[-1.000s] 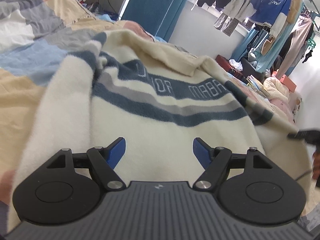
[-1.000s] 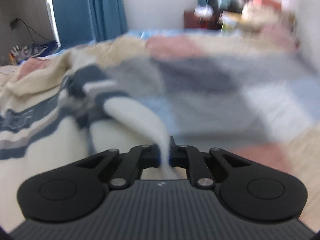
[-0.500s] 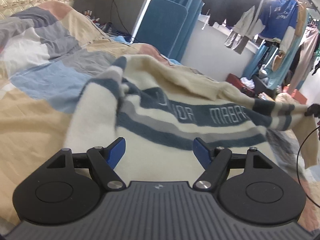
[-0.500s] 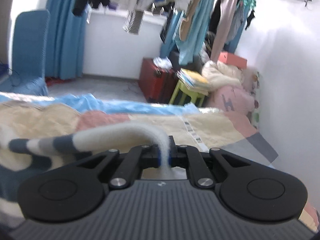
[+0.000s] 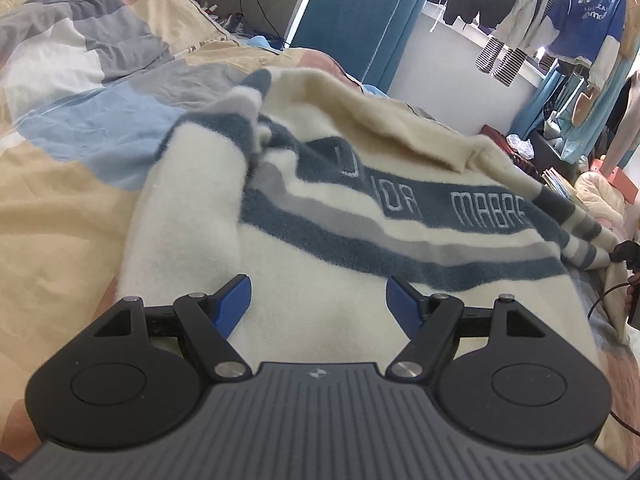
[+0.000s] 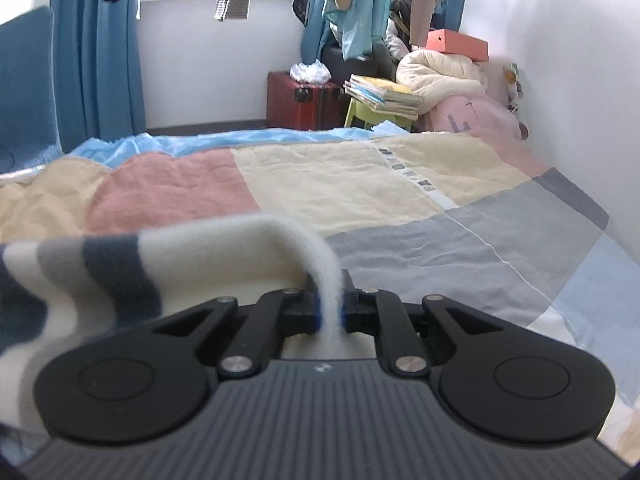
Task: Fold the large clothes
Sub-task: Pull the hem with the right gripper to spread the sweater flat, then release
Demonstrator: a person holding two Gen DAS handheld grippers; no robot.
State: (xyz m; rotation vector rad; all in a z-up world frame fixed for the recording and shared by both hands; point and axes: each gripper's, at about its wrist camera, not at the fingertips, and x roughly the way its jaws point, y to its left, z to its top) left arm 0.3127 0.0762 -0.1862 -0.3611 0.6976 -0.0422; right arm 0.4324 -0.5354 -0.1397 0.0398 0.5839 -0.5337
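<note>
Pinching a cream fold of the sweater's sleeve (image 6: pixel 256 248), the right tongs (image 6: pixel 329 312) are pressed together on the fabric, which arches up out of the jaws and trails off to the left, banded grey and dark blue. The left tongs (image 5: pixel 319 304) stand spread above the sweater (image 5: pixel 340 280), blue pads (image 5: pixel 234 304) apart with nothing between them. Only the left view shows the garment's body, lying face-up on the bed (image 5: pixel 60 208): knitted letters in the dark band read "MABA", with "IOR" before them, the rest unclear. At that view's right edge the right tongs appear small, at the striped cuff. The right view alone shows the bed's far half: bare patchwork quilt (image 6: pixel 360 176) running to the white wall (image 6: pixel 560 80), with a printed strip too small to read. Beyond the foot stand a red suitcase (image 6: pixel 304 104) and stacked books (image 6: pixel 384 94).
</note>
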